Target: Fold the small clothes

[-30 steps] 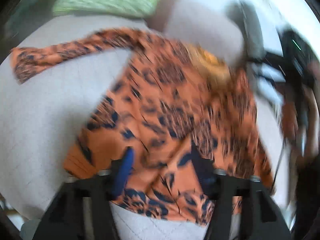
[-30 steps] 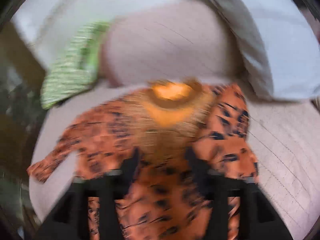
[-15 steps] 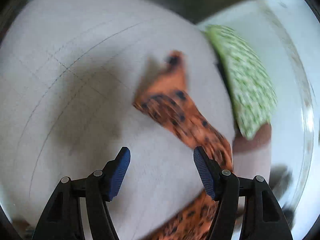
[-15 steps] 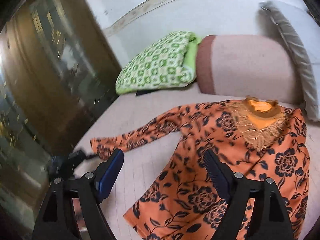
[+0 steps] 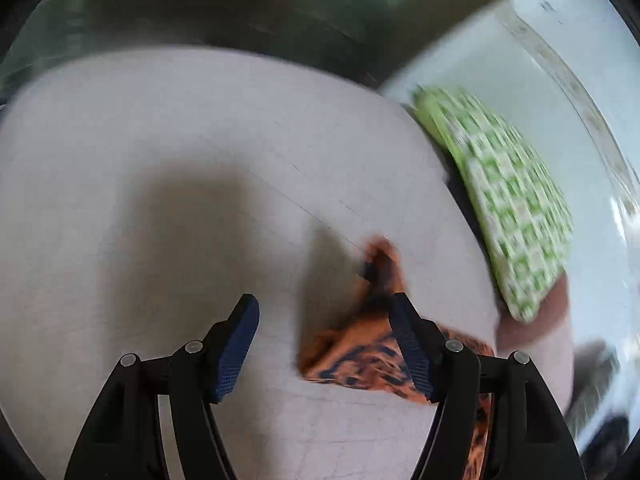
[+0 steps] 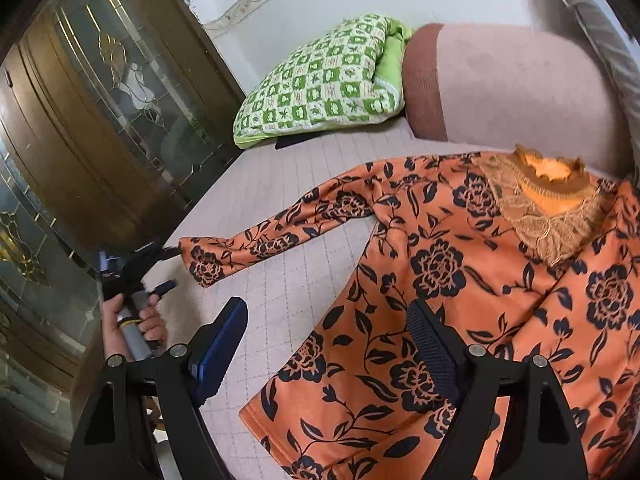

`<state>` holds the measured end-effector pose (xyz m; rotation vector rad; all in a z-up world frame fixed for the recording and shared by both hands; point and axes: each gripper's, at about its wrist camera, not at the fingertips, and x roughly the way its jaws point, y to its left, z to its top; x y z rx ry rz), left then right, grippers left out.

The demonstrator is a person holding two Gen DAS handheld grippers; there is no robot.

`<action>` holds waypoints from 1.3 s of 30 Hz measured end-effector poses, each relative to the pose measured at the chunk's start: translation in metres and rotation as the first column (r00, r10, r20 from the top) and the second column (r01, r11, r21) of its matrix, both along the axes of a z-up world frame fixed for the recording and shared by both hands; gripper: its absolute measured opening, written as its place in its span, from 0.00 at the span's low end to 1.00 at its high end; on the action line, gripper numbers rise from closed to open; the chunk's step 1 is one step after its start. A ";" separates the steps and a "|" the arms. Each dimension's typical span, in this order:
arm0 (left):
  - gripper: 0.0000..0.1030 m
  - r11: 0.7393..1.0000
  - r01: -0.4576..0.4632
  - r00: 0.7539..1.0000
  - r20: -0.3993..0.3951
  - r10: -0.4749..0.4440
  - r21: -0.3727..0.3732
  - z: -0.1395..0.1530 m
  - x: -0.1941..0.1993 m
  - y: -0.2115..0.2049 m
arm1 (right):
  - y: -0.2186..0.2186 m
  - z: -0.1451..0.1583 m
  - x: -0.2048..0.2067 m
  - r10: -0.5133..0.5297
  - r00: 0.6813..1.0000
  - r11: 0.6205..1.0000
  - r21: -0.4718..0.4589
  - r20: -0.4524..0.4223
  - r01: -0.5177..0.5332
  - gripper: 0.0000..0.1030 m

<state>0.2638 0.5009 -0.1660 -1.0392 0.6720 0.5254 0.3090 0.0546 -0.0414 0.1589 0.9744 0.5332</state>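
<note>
An orange top with black flowers [image 6: 460, 280] lies flat on a pale quilted bed [image 6: 280, 184], its lace collar [image 6: 548, 184] toward the pillows. One long sleeve [image 6: 280, 232] stretches left. My left gripper [image 5: 324, 344] is open just over the sleeve's cuff [image 5: 360, 344], one finger on each side of it; it also shows in the right wrist view [image 6: 166, 270] at the cuff. My right gripper [image 6: 326, 354] is open and empty above the top's lower left hem.
A green checked pillow [image 6: 320, 92] and a pink bolster [image 6: 512, 88] lie at the head of the bed. A wooden cabinet with glass doors [image 6: 100, 120] stands close along the bed's left edge. A grey cushion [image 6: 600, 32] leans at the far right.
Both grippers let go of the top's body and pulled back. My left gripper swung out to the end of the sleeve and closed in on the cuff.
</note>
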 end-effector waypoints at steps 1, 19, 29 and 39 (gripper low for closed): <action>0.61 0.999 0.048 0.999 -0.015 -0.048 -0.020 -0.008 0.011 0.000 | -0.001 -0.001 -0.001 -0.002 1.000 1.000 0.001 0.000 0.002 0.81; 0.03 0.659 0.585 0.682 0.153 -0.715 0.472 0.188 0.016 -0.203 | -0.062 0.023 -0.003 -0.112 0.994 0.992 0.049 -0.020 0.113 0.81; 0.04 0.001 0.908 0.084 -0.181 -0.980 0.418 0.121 0.060 -0.419 | -0.197 0.011 -0.006 -0.350 0.934 0.931 0.085 -0.064 0.355 0.82; 0.05 -0.328 0.891 -0.180 -0.419 -0.890 0.315 0.072 0.037 -0.490 | -0.206 -0.042 0.053 -0.152 0.960 0.964 0.180 -0.234 0.197 0.82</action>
